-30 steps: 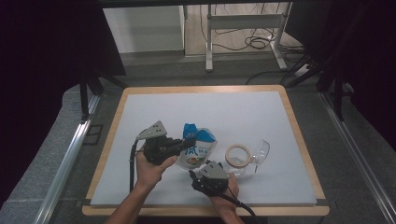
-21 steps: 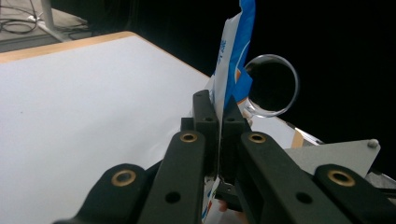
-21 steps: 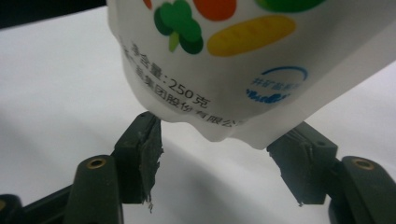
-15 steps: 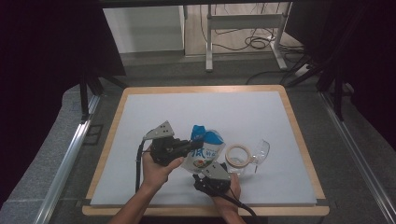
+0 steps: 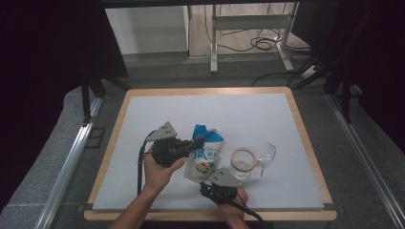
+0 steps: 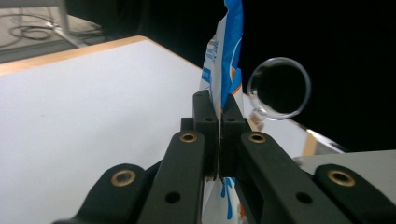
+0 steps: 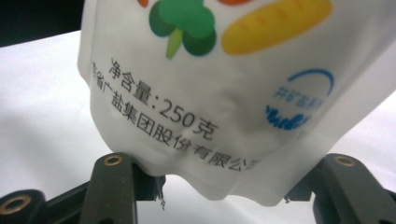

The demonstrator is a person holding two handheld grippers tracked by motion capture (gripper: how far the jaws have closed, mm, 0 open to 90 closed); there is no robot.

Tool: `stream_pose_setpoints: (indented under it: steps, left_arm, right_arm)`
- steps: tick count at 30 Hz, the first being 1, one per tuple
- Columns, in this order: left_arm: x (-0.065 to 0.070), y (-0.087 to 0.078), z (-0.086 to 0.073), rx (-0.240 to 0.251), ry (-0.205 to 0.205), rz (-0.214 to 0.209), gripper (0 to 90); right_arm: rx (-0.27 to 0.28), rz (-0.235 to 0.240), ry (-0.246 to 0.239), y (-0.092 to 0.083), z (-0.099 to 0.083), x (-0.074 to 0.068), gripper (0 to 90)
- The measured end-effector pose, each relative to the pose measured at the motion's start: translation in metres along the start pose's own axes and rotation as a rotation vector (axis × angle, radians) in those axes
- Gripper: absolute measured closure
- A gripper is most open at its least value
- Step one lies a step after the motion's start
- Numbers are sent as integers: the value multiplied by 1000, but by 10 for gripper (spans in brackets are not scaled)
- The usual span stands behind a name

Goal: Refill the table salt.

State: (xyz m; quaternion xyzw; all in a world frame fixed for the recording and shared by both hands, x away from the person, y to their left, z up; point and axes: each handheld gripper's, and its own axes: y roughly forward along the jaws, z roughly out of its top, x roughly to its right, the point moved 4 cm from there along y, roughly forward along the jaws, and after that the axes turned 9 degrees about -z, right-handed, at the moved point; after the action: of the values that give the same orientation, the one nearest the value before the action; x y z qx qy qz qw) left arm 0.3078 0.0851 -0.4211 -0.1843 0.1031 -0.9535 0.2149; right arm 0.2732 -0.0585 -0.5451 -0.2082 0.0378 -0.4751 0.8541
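Left gripper (image 5: pixel 197 142): jaws clamped on the upper edge of the pouch (image 5: pixel 206 155), so the pouch is kept raised near the table's (image 5: pixel 143 109) near edge. Right gripper (image 5: pixel 216 180): jaws have just been closing around the pouch's bottom, pads not yet pressing. Tape roll (image 5: pixel 243 159) and glass (image 5: pixel 267 155) are left just right, untouched.

black tool (image 6: pixel 218 140), brass screws, grey plate (image 5: pixel 165 130)

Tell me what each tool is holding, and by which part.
The left tool is clamped on the pouch at its upper side edge. The right tool straddles the pouch's bottom; whether its pads press it cannot be told.
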Motion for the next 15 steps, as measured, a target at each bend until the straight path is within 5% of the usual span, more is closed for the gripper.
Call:
stream_pose_setpoints:
  steps: [7, 15]
  left_arm:
    - [-3, 4, -2, -2, -7, 6, 900]
    - [9, 6, -3, 2, 14, -22, 900]
  right_arm:
    - [-17, -5, 22, -5, -4, 4, 458]
    - [-38, -32, 59, -5, -9, 8, 430]
